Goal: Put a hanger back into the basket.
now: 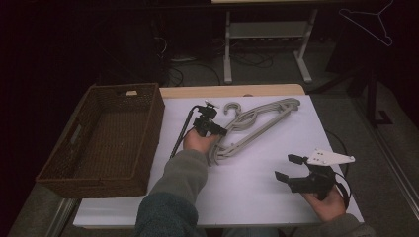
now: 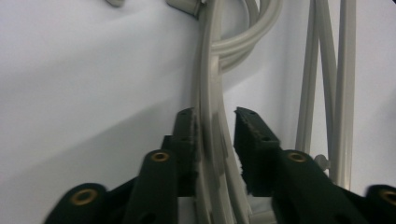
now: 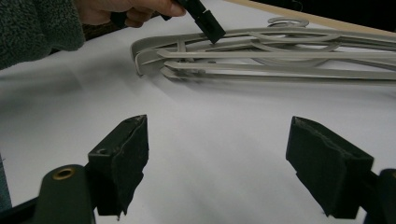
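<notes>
A stack of grey plastic hangers [image 1: 257,121] lies on the white table [image 1: 257,187], hooks toward the far edge. My left gripper [image 1: 217,131] points down onto the stack's near-left arm. In the left gripper view one hanger arm [image 2: 210,70] runs between the jaws of the left gripper [image 2: 215,114]; the left pad [image 2: 187,135] touches it and a narrow gap shows at the right pad [image 2: 250,140]. My right gripper [image 1: 285,167] rests at the table's front right, wide open with nothing in it. The right gripper [image 3: 217,135] faces the hangers [image 3: 280,60] and the left gripper [image 3: 205,23].
A brown woven basket [image 1: 154,133] stands at the table's left, with nothing in it. Beyond the far edge are a white frame's legs [image 1: 228,54] and cables on the floor. A thin wire hanger [image 1: 375,22] hangs at the top right.
</notes>
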Available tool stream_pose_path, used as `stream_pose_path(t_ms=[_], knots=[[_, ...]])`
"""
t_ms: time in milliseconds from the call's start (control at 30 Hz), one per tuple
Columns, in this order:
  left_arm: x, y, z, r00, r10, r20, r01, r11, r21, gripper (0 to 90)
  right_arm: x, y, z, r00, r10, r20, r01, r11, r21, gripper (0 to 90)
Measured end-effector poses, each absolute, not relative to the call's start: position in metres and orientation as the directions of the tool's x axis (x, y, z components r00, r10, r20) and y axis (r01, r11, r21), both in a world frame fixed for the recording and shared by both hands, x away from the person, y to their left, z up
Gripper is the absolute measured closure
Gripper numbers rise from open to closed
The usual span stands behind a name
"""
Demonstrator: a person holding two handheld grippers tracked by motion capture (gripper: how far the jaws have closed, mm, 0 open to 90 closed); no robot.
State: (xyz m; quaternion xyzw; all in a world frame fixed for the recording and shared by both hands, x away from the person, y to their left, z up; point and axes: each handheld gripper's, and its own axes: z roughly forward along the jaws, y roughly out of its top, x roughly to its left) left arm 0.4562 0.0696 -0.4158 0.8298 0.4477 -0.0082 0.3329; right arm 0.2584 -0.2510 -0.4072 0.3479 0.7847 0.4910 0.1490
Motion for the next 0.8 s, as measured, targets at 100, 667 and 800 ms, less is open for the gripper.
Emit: stream_pose_path(t_ms=[100,667,800], knots=[[0.4576,0.0694,-0.4190,0.593,0.733,-0.333,0.758,-0.370,0.537,72.7,0.2584,-0.2510,-0.4074,-0.714,0.691,0.109,0.400,0.276,0.874,20.3],[0.4614,0.0769,-0.4199,0.528,0.740,-0.417,0.812,-0.296,0.503,81.9,0.2585,-0.2509,-0.4082,-0.717,0.687,0.118,0.408,0.277,0.870,20.3],[0.4613,0.0789,-0.4195,0.523,0.735,-0.432,0.815,-0.282,0.506,82.0,0.2585,-0.2511,-0.4084,-0.718,0.687,0.118,0.409,0.278,0.869,20.3]])
